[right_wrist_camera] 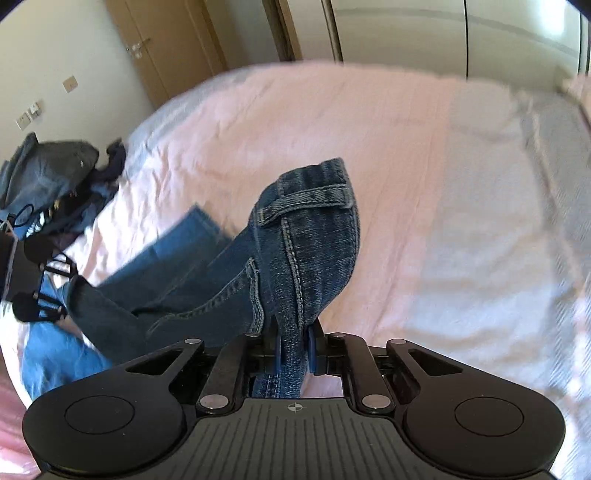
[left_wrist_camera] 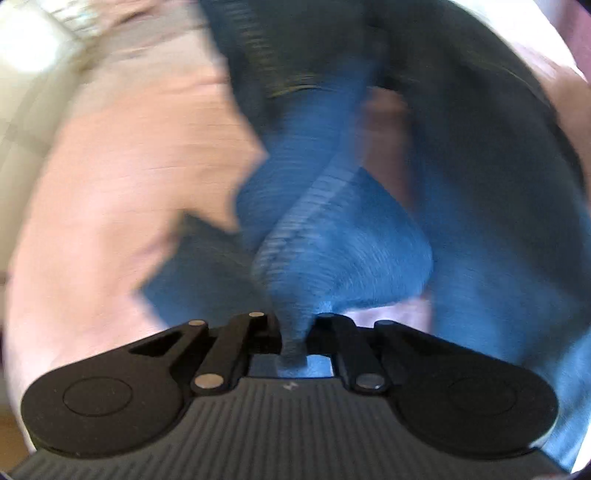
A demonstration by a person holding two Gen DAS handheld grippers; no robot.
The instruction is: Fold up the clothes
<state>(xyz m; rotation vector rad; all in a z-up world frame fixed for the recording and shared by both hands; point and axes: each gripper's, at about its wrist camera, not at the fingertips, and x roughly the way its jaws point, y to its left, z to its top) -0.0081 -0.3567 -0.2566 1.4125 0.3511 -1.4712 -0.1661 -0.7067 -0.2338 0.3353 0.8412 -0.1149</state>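
A pair of blue denim jeans [right_wrist_camera: 295, 236] hangs over a bed with a pink sheet [right_wrist_camera: 388, 155]. My right gripper [right_wrist_camera: 294, 350] is shut on the waistband, by a belt loop and side seam. The legs trail down to the left, where my left gripper [right_wrist_camera: 55, 295] shows at the frame's edge. In the left wrist view, heavily blurred, my left gripper [left_wrist_camera: 295, 332] is shut on a bunched fold of the jeans [left_wrist_camera: 332, 240], and more blue cloth fills the right side.
A pile of other dark and denim clothes [right_wrist_camera: 48, 177] lies at the bed's far left edge. Behind the bed stand a wooden door [right_wrist_camera: 162, 48] and pale wardrobe panels [right_wrist_camera: 461, 33]. The pink sheet [left_wrist_camera: 129, 166] spreads left of the jeans.
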